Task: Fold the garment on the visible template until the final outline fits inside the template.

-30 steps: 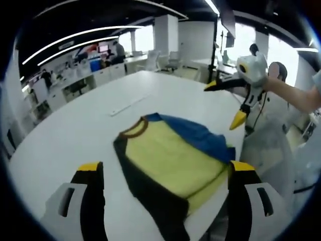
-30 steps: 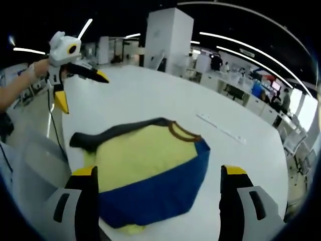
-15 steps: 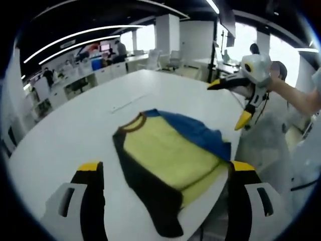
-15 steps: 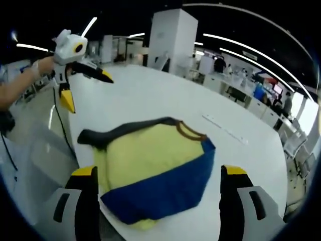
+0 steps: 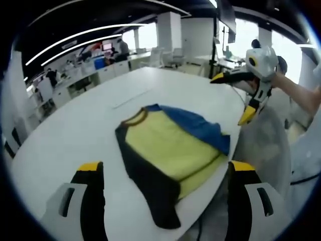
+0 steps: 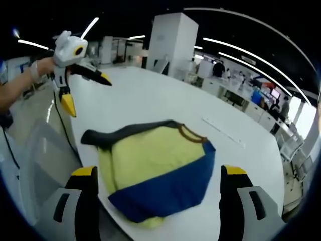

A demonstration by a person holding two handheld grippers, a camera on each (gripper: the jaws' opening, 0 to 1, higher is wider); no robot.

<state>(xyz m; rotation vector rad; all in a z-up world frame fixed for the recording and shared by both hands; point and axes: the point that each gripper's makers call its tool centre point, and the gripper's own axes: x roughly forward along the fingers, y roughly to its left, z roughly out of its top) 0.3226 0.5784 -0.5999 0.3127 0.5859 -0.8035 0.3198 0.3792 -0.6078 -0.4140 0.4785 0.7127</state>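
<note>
A folded garment (image 5: 170, 148) lies on the white table (image 5: 75, 130) close to its rounded edge. It has a yellow body, a brown collar (image 5: 135, 118), a blue sleeve (image 5: 198, 128) and a black sleeve (image 5: 150, 186). In the left gripper view my left gripper (image 5: 166, 167) is open above the near side of the garment, holding nothing. My right gripper (image 5: 231, 98) hangs in the air beyond the table edge, open and empty. The right gripper view has the garment (image 6: 150, 160) between the open jaws of my right gripper (image 6: 158, 170), with my left gripper (image 6: 86, 94) open in the air at the upper left.
A thin pale strip (image 5: 131, 99) lies on the table beyond the garment. A bulky thing under clear plastic (image 5: 266, 150) stands beside the table edge. Desks, chairs, a white pillar (image 6: 168, 42) and people fill the office behind. A forearm (image 5: 296, 95) holds the right gripper.
Both views have drawn back and up a little, so the garment looks slightly smaller and more of the table edge shows. The garment itself lies as before, and both grippers stay open.
</note>
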